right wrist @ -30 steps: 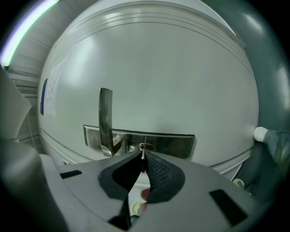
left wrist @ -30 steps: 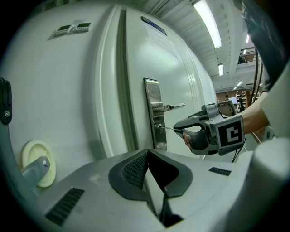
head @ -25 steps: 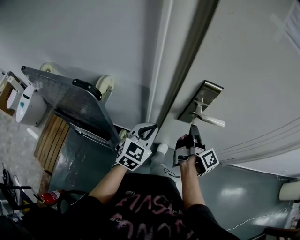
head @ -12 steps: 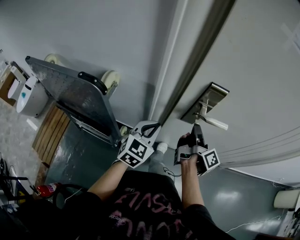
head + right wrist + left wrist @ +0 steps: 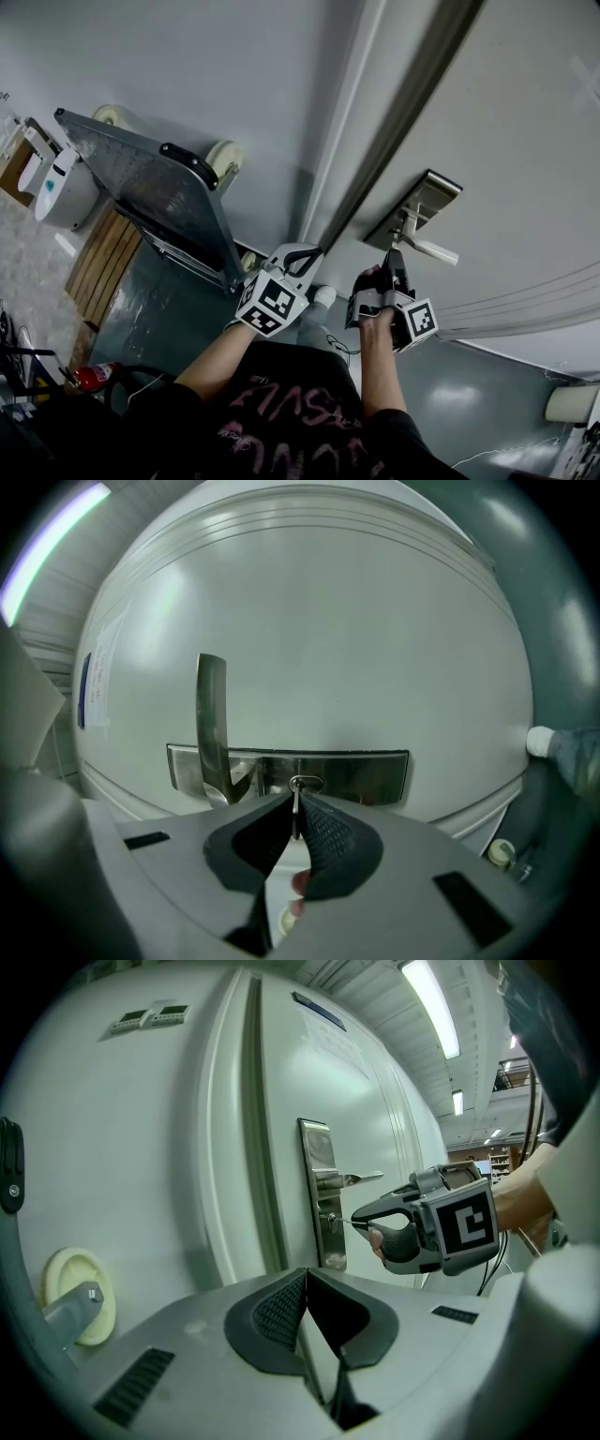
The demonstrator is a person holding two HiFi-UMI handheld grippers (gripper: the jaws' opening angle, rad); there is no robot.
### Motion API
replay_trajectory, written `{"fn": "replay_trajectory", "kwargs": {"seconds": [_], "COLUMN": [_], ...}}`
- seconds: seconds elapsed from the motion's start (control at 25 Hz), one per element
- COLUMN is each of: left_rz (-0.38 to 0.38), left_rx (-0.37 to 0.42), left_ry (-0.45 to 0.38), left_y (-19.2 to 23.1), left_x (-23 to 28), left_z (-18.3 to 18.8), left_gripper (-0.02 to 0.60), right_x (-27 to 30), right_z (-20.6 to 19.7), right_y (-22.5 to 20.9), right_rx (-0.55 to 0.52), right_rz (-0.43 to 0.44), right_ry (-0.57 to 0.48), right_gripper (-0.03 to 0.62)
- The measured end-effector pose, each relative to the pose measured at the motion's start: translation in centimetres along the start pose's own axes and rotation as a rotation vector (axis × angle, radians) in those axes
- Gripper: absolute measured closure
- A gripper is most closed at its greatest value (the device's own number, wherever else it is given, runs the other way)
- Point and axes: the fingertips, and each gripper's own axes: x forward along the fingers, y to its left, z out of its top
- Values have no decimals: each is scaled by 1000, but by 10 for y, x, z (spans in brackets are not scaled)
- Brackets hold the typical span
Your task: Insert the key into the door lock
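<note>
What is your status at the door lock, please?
Right gripper shut on key, tip at the keyhole, depth unclear. Left gripper shut, empty. Nothing in the way.

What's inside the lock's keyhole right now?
The key, held in the right gripper, has its tip at the keyhole; how deep it sits is covered by the jaws.
</note>
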Motion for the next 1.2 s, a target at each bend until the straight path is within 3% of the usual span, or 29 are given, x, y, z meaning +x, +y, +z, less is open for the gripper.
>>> {"fn": "replay_trajectory", "kwargs": {"seconds": [1.2], "left_rz": [-1], "left_rx": [-4], "left_ry": [38], "left_y": [6], "left_x": [14], "left_z": [-5], "left_gripper": [568], "right_x": [23], "right_z": [2], "right_y": [0], "right_rx": [2], "right_rz": [18], "right_ry": [22], "right_gripper": [514]}}
